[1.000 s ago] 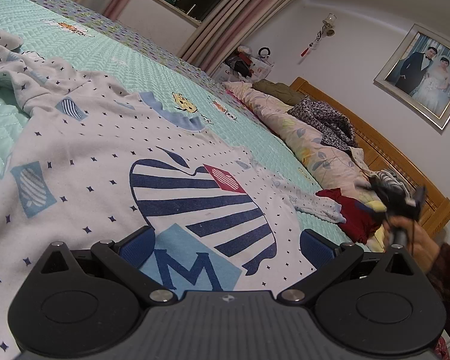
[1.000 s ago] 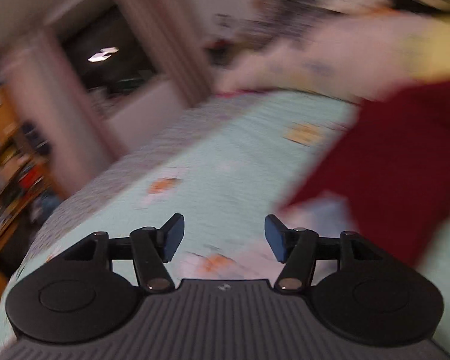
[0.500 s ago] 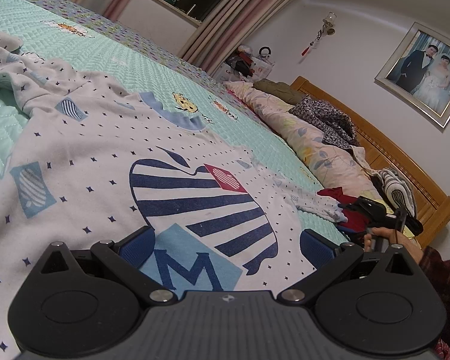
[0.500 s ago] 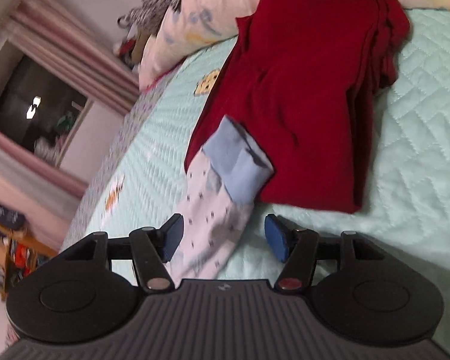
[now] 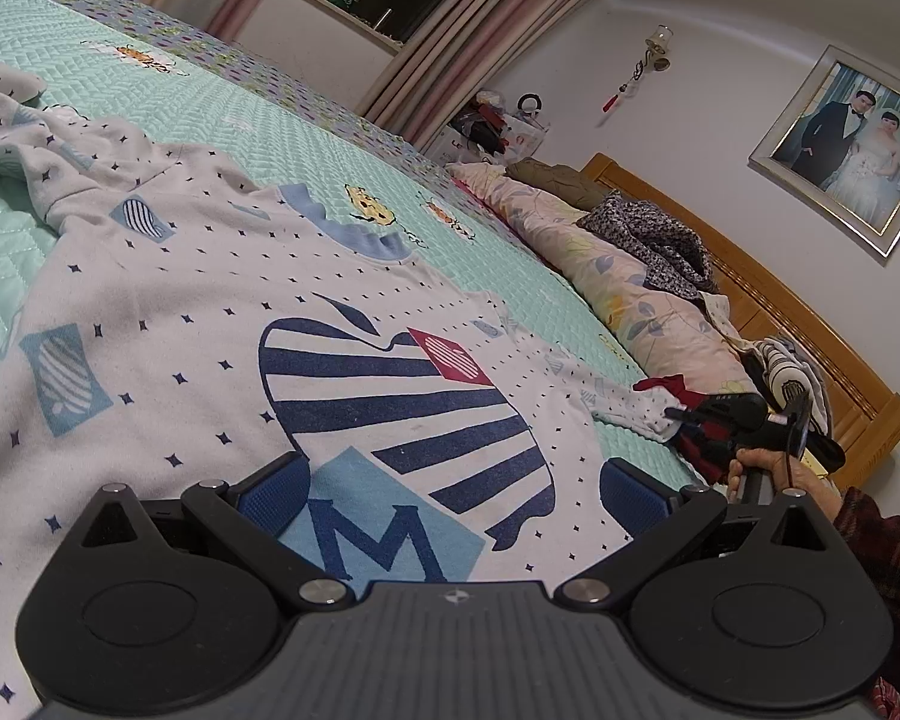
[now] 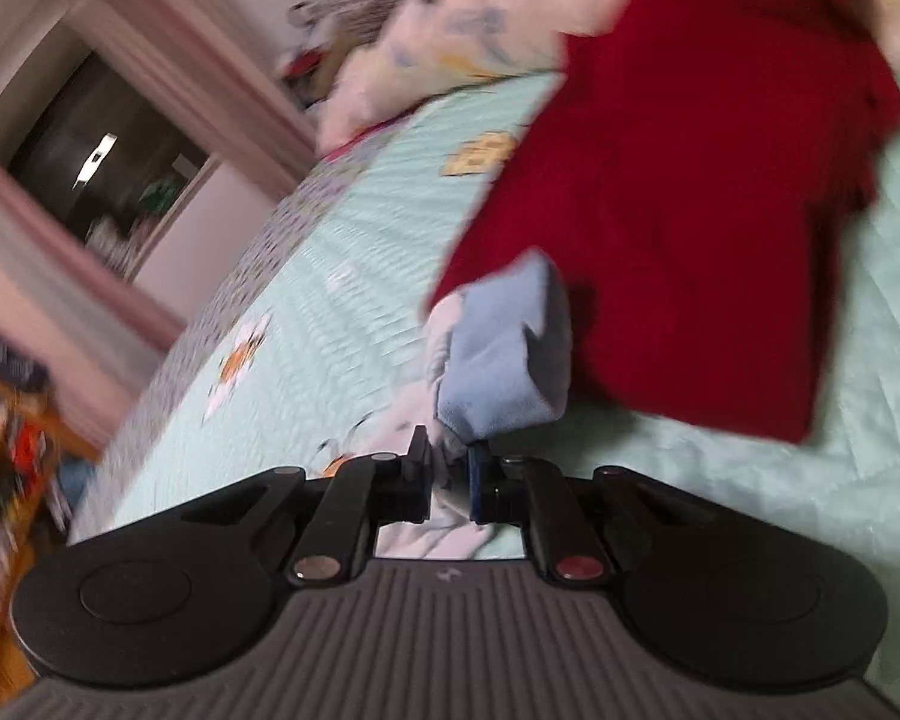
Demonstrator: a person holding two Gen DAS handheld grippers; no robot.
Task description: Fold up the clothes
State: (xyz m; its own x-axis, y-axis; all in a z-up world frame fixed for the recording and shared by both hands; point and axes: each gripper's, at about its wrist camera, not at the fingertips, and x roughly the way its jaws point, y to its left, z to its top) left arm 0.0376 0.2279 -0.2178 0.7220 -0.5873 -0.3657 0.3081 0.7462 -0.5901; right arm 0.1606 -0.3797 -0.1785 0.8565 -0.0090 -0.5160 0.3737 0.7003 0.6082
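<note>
A large letter "M" (image 5: pixel 384 540) on a pale blue patch is read on the white sweatshirt (image 5: pixel 210 324), just ahead of the left gripper (image 5: pixel 453 492), whose blue pads are held wide apart over the cloth with nothing pinched. Above the M a navy striped apple print (image 5: pixel 402 396) is seen. The sweatshirt is spread front-up on the mint quilted bedspread (image 5: pixel 180 96); its near hem is cut off by the gripper body. No other writing can be read.

In the right wrist view the right gripper (image 6: pixel 450 474) is seen closing on the sleeve just behind the blue cuff (image 6: pixel 504 354); white fabric is bunched between the nearly shut jaws. The cuff lies against a red garment (image 6: pixel 690 192). This view is motion-blurred, so the quilt motifs are hard to make out.

Farther off, a hand (image 5: pixel 774 474) on the right gripper's handle is partly hidden. A floral pillow (image 5: pixel 642 294), wooden headboard (image 5: pixel 810 324) and framed wedding photo (image 5: pixel 846 144) are seen beyond.
</note>
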